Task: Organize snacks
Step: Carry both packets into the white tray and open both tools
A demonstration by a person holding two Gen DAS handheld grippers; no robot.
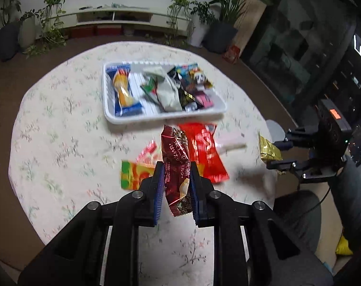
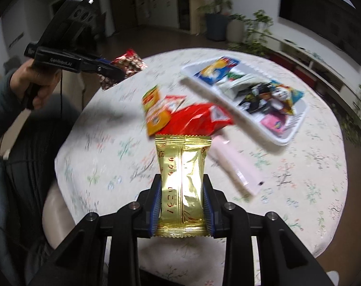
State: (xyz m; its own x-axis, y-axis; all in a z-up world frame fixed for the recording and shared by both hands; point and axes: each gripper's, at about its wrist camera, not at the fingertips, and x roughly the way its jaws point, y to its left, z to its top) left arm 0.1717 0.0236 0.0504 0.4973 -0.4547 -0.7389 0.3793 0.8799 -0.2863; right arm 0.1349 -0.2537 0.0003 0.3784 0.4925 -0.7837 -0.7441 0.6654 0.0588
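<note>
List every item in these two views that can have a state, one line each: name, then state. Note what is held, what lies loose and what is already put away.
left claw: shut on dark red packet
dark red packet: held, off the table
right claw: shut on gold packet
gold packet: held, sealed
white tray: on table, holding several snacks
bright red packet: loose on table
orange-green packet: loose on table
pink packet: loose on table

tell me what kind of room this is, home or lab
Most likely a home living room. A round table with a floral tablecloth holds a white tray of snacks, potted plants line the wall, and a low white media shelf sits under what looks like a mounted screen.
</note>
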